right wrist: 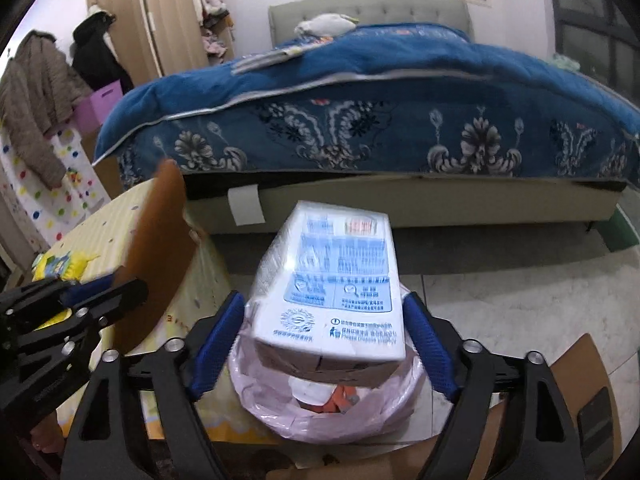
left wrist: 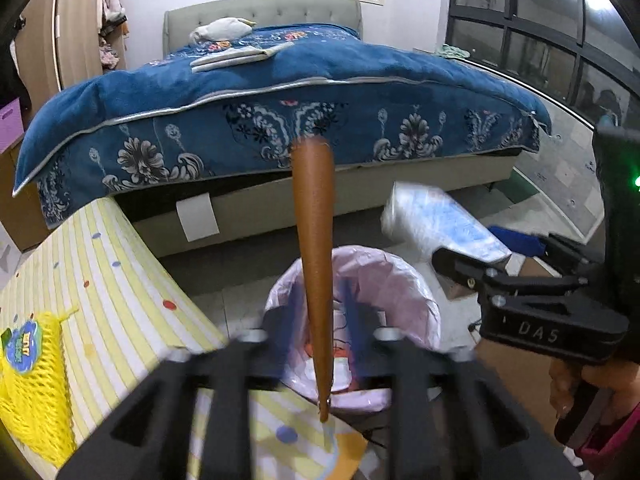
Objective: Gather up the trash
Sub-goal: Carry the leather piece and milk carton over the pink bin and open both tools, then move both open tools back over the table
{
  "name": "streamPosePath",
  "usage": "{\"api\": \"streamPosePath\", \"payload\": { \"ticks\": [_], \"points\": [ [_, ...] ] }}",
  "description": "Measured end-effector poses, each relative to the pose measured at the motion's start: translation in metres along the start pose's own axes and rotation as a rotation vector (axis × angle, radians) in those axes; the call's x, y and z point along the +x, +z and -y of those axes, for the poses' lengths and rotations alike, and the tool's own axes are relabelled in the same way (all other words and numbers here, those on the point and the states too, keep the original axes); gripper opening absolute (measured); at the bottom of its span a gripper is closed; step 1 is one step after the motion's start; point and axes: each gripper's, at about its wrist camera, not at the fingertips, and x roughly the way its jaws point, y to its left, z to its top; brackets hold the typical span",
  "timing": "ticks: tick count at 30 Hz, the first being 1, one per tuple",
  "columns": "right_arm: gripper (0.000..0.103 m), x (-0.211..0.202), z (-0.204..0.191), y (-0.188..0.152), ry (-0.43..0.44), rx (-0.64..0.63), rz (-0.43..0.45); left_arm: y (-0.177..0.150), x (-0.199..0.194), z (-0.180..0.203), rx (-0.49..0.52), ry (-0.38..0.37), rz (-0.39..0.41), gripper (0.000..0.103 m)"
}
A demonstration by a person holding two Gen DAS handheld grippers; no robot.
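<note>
My left gripper (left wrist: 318, 332) is shut on a flat brown sheet (left wrist: 314, 248), seen edge-on, held over a bin lined with a pale pink bag (left wrist: 416, 304). My right gripper (right wrist: 326, 336) is shut on a white and blue tissue pack (right wrist: 332, 276) held just above the same pink-lined bin (right wrist: 256, 392), which holds some orange and white trash. In the right wrist view the brown sheet (right wrist: 156, 256) and my left gripper (right wrist: 100, 284) are at the left. In the left wrist view the tissue pack (left wrist: 436, 220) and my right gripper (left wrist: 472, 264) are at the right.
A table with a yellow striped cloth (left wrist: 120, 280) stands left of the bin, with a yellow net bag (left wrist: 32, 380) on it. A bed with a blue floral blanket (left wrist: 280, 100) fills the background. Cardboard (right wrist: 588, 380) lies on the floor at right.
</note>
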Motion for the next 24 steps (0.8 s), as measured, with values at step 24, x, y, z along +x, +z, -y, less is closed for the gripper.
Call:
{"api": "streamPosePath", "payload": {
  "ticks": [24],
  "points": [
    [0.085,-0.056,-0.092,-0.022,0.108,-0.152,-0.029,-0.084,-0.111,-0.068,-0.187,0.153,0.009,0.051]
  ]
}}
